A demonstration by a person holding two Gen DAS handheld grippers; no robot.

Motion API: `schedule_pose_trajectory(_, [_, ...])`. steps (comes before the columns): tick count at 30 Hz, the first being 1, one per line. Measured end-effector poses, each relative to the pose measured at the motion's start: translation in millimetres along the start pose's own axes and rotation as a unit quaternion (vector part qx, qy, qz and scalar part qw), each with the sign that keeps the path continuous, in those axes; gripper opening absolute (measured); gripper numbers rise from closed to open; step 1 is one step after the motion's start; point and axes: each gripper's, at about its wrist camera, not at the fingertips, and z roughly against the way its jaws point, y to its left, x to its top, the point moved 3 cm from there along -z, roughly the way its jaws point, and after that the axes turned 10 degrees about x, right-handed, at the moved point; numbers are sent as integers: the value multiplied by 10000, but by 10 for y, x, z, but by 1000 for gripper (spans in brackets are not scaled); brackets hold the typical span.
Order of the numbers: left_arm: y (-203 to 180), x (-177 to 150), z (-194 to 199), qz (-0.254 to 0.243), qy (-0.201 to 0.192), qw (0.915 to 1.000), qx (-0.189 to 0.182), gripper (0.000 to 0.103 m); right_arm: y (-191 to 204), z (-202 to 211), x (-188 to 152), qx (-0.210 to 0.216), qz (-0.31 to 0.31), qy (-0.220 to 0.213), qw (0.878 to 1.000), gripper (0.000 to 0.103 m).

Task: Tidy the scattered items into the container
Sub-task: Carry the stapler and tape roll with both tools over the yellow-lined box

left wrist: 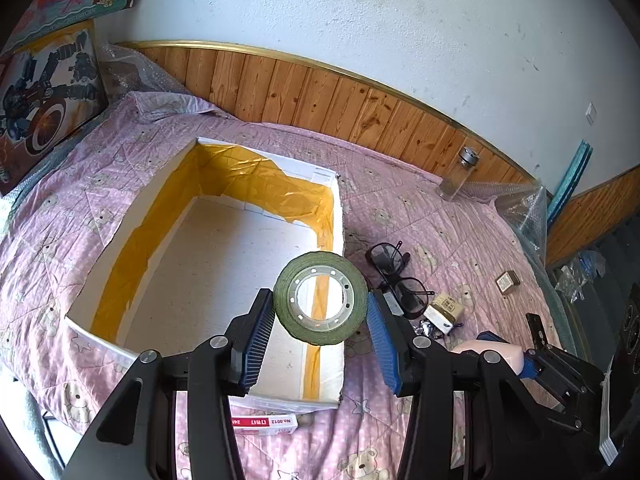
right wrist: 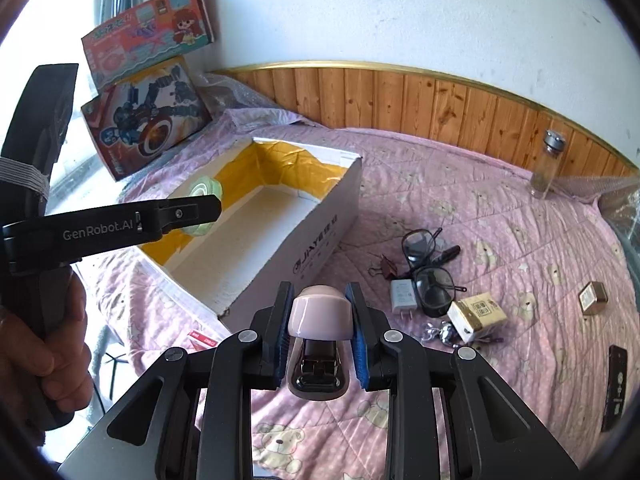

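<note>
Left gripper (left wrist: 320,322) grips tape roll (left wrist: 320,298) — right gripper (right wrist: 320,334) stapler (right wrist: 320,314).

Bright daylight from the left (window blown out white), sharp centre, fisheye-bent dark corners.

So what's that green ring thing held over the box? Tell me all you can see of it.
It is a roll of tape, dull green, wound on a pale plastic core with small holes around its open middle. It looks partly used. The left hand-held gripper holds it by its outer edge between blue ribbed pads, face toward the camera, above the white box. Nothing else touches it.
</note>
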Motion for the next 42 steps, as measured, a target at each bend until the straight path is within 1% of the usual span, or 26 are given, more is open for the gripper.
schedule_pose_trajectory(7, [134,72,41,54,-81,9999,116,49,298,-47,240,257,411,-68,9988,27])
schedule_pose_trajectory(15, [262,123,24,116,-76,9997,192,49,500,-178,377,468,671,-23,9966,27])
schedule_pose_trajectory(31, [509,255,-196,228,84,9990,370,49,489,-425,616,708,660,77,9953,27])
schedule_pose_trajectory(38, [558,359,-293,229,177,9990,354,49,432,-559,732,844,597,157,9945,27])
schedule_pose_trajectory(42, [601,406,-400,270,330,9986,304,49,377,-686,802,945,495,244,9940,27])
